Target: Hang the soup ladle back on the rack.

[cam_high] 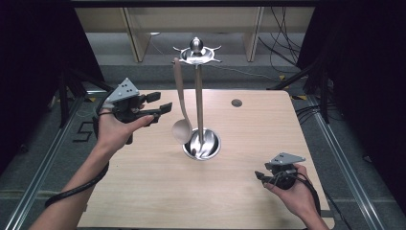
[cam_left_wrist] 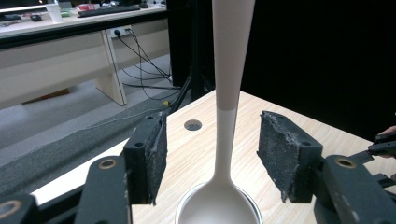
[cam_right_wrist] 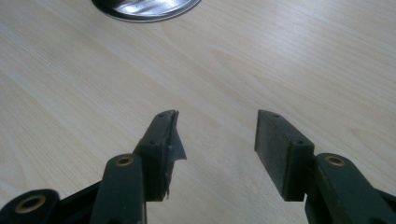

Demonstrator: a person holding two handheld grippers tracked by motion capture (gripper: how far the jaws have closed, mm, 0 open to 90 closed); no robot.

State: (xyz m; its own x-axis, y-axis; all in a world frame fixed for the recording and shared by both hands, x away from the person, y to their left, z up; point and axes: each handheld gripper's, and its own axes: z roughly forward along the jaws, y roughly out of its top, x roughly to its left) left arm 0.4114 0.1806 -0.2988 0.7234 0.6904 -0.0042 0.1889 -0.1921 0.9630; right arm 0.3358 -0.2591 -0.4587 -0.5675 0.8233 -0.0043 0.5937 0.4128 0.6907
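A pale ladle [cam_high: 181,108] is hanging from the hooked top of a metal utensil stand [cam_high: 198,103] near the middle of the table [cam_high: 249,143], its bowl dangling just above the stand's round steel base, at about eight o'clock of the post. By its look it is a light, stiff, smooth thing, probably plastic or coated, so it is likely to swing freely on its hook and could slip between pads if pinched on the curved bowl. The flat, narrow part of the handle, above the bowl, seems the best place to take hold, with a lift to clear the hook.

The left gripper [cam_high: 160,103] is being held at nine o'clock of the stand, and its fingers [cam_left_wrist: 149,156] are standing released. In the left gripper view the ladle's handle [cam_left_wrist: 226,135] is lying between the two pads, roughly centred, touching neither; the bowl is hanging low between them.

The right gripper [cam_high: 261,176] is sitting at about four o'clock of the stand, well apart from the ladle, its fingers [cam_right_wrist: 161,144] spread and holding nothing, pointing over bare table toward the steel base.
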